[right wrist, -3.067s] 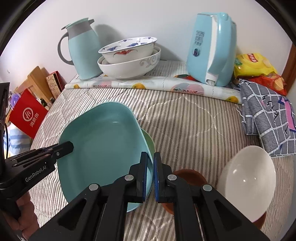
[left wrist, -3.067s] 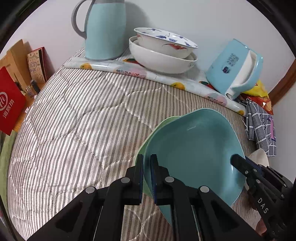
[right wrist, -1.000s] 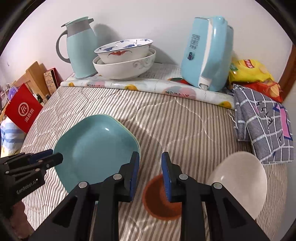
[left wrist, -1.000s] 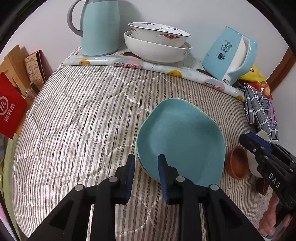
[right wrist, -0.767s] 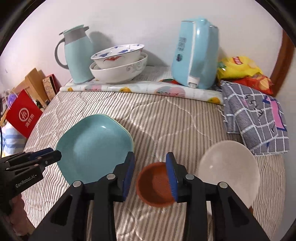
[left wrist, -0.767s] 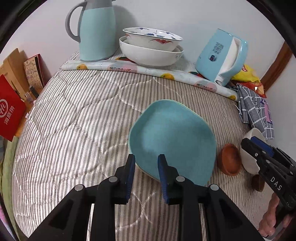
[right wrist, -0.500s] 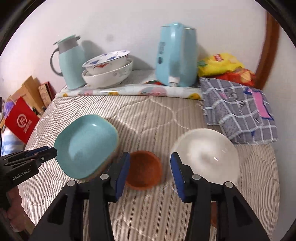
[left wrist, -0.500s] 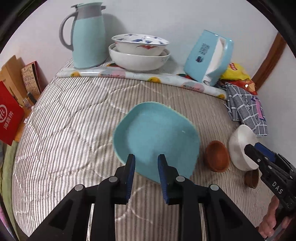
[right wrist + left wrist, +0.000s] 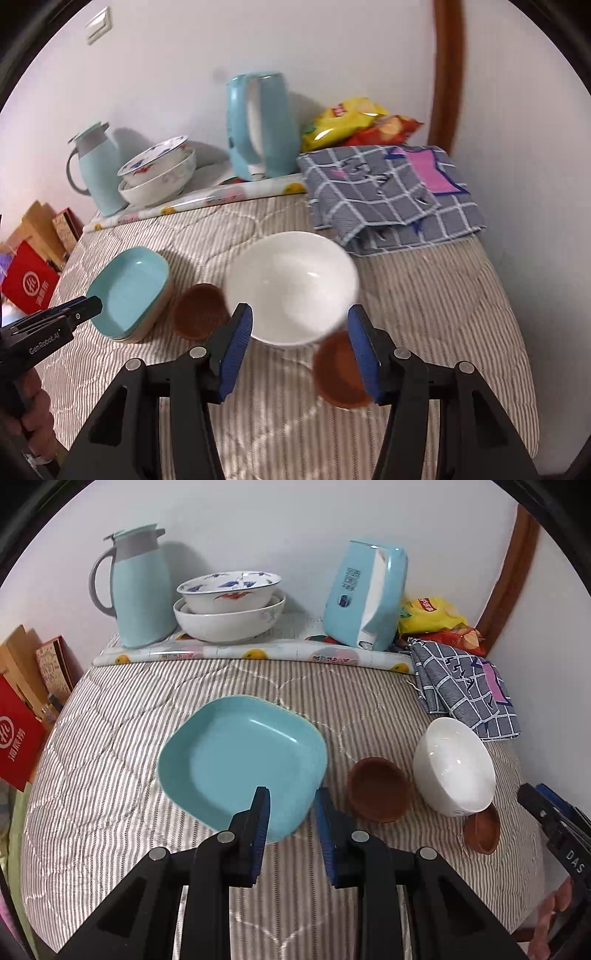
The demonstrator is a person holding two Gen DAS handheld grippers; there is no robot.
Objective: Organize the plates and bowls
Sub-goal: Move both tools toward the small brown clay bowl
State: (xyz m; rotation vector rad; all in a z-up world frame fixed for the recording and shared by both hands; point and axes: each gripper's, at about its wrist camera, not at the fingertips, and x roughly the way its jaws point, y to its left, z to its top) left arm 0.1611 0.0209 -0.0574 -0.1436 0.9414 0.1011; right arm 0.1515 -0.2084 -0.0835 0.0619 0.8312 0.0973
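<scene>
Right gripper: we see it spread wide, empty, white bowl just beyond its fingers.
Left gripper: parted, empty, over teal plate stack.
Brown bowls: two, flanking the white one.
Far bowls: two, nested.

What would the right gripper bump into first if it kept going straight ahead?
Most likely the white bowl: it sits directly ahead of the open right gripper, centred between its fingers. Depth is hard to judge here.
</scene>
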